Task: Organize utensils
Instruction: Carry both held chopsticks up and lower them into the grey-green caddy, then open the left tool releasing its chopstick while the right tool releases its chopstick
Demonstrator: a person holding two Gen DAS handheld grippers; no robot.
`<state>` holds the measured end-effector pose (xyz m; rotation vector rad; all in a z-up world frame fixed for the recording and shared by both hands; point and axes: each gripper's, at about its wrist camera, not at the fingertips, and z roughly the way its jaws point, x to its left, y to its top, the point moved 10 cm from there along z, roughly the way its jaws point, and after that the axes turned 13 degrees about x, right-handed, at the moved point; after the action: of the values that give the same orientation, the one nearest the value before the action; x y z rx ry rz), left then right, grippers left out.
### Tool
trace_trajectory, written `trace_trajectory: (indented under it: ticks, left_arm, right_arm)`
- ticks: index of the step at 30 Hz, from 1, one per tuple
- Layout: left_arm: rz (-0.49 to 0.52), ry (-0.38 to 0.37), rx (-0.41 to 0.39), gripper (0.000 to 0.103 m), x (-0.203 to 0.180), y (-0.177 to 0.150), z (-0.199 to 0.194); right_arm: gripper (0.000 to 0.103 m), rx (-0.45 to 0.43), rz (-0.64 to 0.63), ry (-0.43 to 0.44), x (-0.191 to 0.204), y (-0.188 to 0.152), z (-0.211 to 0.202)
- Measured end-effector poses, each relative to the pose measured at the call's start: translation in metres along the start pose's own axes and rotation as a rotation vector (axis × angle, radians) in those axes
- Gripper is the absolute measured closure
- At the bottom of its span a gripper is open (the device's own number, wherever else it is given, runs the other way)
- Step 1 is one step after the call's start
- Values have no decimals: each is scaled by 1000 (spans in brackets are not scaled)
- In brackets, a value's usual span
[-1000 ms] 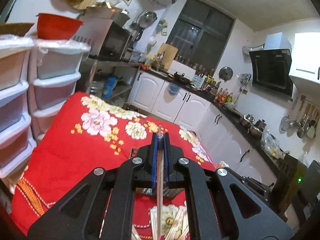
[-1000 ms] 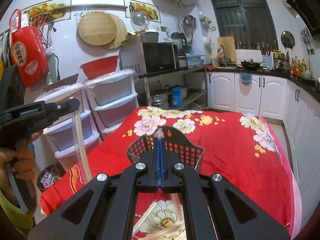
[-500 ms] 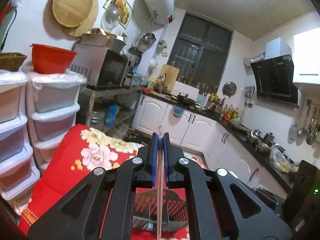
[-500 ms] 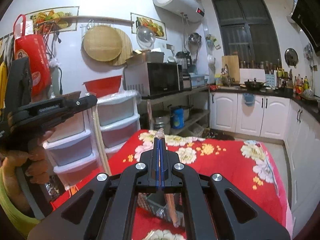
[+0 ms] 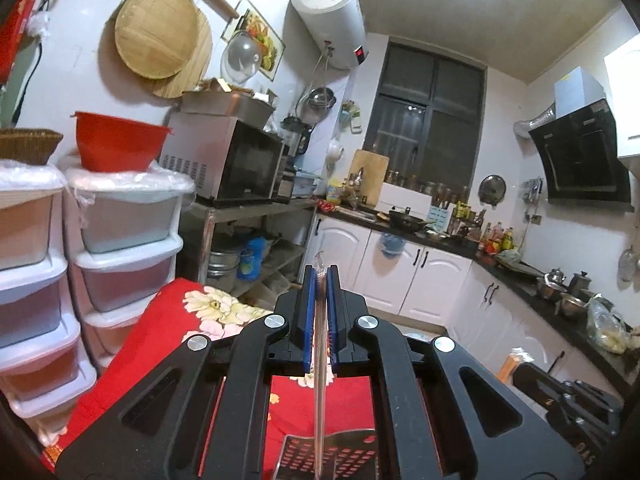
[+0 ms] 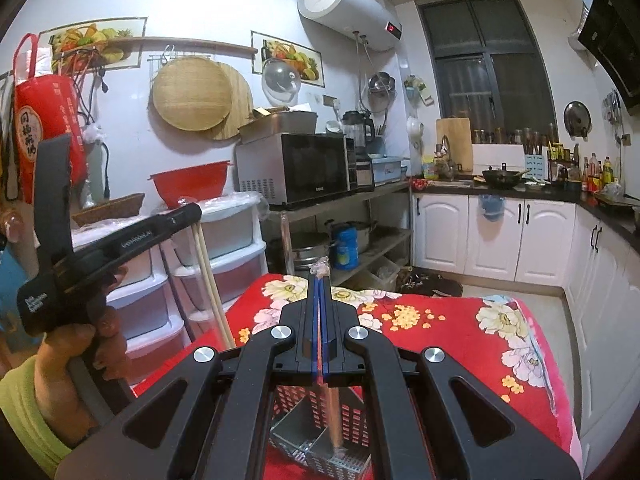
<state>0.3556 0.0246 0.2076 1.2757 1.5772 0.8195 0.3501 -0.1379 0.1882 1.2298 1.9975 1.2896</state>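
My left gripper (image 5: 320, 274) is shut on a pale, plastic-wrapped pair of chopsticks (image 5: 319, 400) that hangs down over a perforated metal utensil basket (image 5: 352, 456). The right wrist view shows that left gripper (image 6: 194, 212) held in a hand (image 6: 80, 344) at the left, its pale chopsticks (image 6: 212, 288) hanging above the red floral tablecloth (image 6: 440, 340). My right gripper (image 6: 320, 276) is shut on a reddish-brown wrapped pair of chopsticks (image 6: 334, 416). Their lower ends reach down into the basket (image 6: 296, 400), which has a divider inside.
Stacked white plastic drawers (image 5: 128, 248) stand left of the table, with a red bowl (image 5: 116, 144) on top. A microwave (image 6: 296, 172) sits on a metal shelf behind. White cabinets (image 6: 500, 236) and a cluttered counter run along the far and right walls.
Both grippers have risen and tipped upward, lifting their chopsticks off the cloth. The basket now lies under both pairs, and the right pair's ends have come down inside it.
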Motion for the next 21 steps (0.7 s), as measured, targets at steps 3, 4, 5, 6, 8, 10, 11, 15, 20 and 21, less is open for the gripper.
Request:
trace_trajectory:
  ticks: [3,4,5,6,8,10,11,15,20,21]
  left_arm:
    - [-19,2,23,102,10,-14,16]
    - [-26,4,33,102,14,-18,21]
    - [-32,0,42,102,17,-23,27]
    - [-38,-3,49,102,20,-27,31]
    - [-45,-3,61,102,25,-34,37]
    - [-53,-11,68,102,28,-40,42]
    - [-55,-13,68,102,29,-43,42]
    - [-56,-28,87,102,30,-57,48]
    - [-65,-43,113,102,30,-70,53]
    - [-67,-47,117,102,30,-72,53]
  right_arm:
    - [102,10,6,-9,-6,-7,9]
    - [102,15,11,-10,-8,-9,11]
    - [102,20,16,-11,-10,-12,14]
    - [102,22,19,-9,-11,-14,17]
    - [102,24,17,-14,-13,-19,23]
    - [102,28,14,-17,-15,-25,28]
    - [102,30,19,-12,-15,-28,32]
    - [102,61,43,7,-19,-42,46]
    - [102,112,55,12,-22,-64,60]
    - [102,128,58,14,-22,-69,63]
